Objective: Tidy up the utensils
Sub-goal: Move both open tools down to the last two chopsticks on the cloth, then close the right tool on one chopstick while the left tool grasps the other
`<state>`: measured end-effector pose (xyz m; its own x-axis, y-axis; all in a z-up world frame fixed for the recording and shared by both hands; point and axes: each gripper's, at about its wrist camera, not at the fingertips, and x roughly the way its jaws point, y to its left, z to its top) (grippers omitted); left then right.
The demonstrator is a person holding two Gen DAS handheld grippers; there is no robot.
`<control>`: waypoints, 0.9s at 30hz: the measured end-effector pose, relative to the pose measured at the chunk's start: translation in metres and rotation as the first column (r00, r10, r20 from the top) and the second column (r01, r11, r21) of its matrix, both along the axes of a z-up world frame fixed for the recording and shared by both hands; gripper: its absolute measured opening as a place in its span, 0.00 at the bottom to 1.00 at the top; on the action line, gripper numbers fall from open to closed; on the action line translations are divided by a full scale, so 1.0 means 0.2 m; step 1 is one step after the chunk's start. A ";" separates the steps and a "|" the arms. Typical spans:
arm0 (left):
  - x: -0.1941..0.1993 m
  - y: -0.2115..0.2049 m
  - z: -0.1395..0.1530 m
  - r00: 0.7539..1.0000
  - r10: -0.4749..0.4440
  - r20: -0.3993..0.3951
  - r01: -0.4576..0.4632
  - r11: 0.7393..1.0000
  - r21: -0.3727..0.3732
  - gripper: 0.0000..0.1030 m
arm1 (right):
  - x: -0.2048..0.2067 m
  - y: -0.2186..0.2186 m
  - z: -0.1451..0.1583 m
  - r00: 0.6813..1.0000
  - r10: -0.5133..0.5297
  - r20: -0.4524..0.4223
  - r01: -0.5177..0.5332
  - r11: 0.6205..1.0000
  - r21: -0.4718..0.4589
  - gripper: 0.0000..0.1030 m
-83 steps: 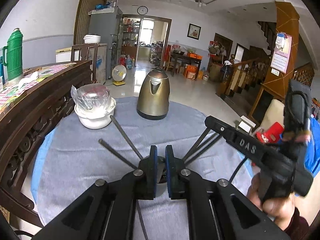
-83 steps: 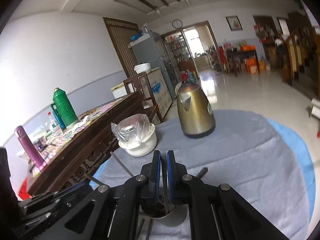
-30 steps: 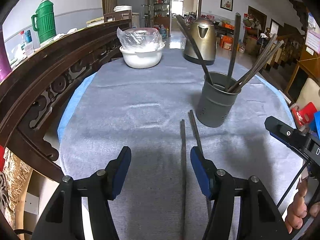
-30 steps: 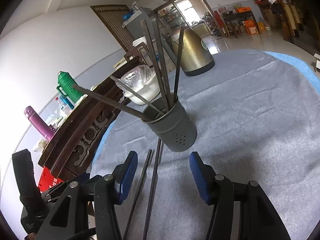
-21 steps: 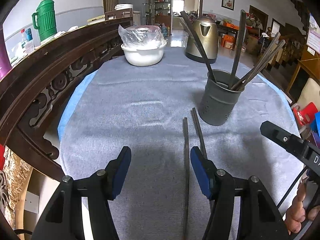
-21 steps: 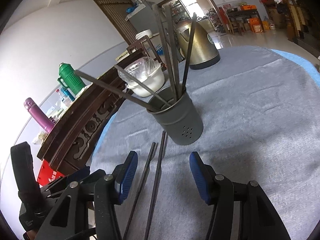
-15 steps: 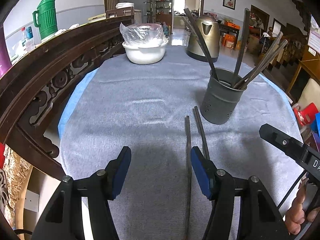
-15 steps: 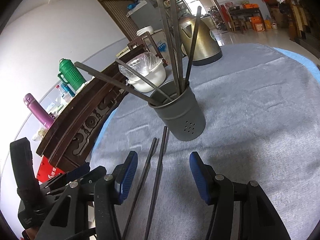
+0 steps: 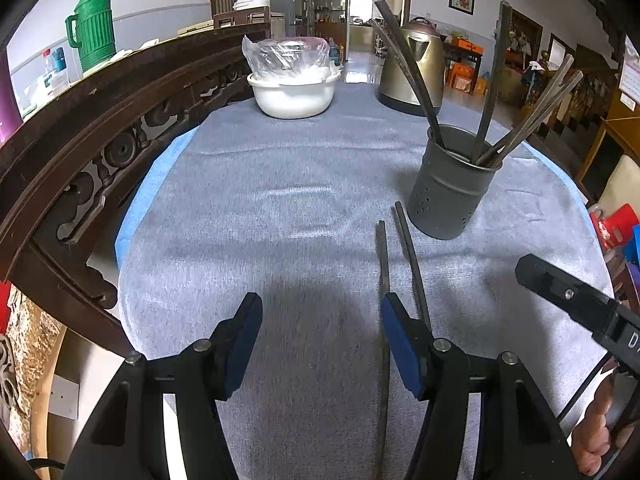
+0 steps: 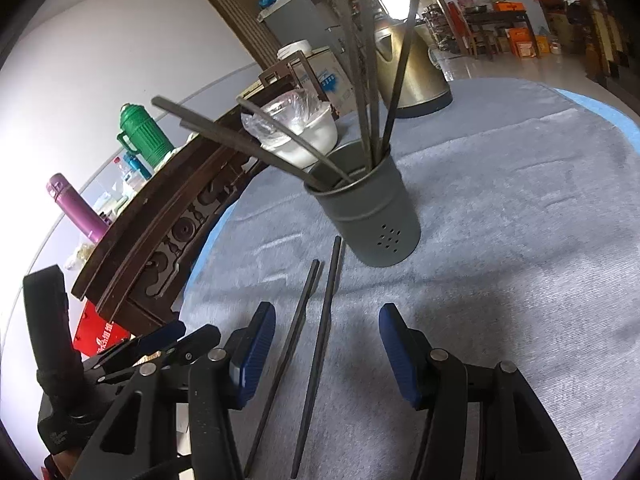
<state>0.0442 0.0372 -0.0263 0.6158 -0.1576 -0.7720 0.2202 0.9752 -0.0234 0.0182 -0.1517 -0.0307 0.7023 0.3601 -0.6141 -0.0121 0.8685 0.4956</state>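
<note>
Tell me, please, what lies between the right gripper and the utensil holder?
Two loose chopsticks on the grey cloth, running from the right gripper toward the utensil holder; the right wrist view shows it.

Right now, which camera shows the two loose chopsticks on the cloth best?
The right wrist view: both loose chopsticks lie nearly full-length beside the holder. In the left wrist view, the left hand-held gripper covers part of one.

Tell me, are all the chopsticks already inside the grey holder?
No, two chopsticks lie flat on the cloth beside the grey holder.
</note>
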 end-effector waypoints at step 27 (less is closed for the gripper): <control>0.03 0.13 -0.05 0.999 0.027 -0.045 -0.031 0.997 -0.075 0.61 | 0.13 0.27 -0.16 0.978 0.104 -0.182 -0.128 0.984 -0.122 0.29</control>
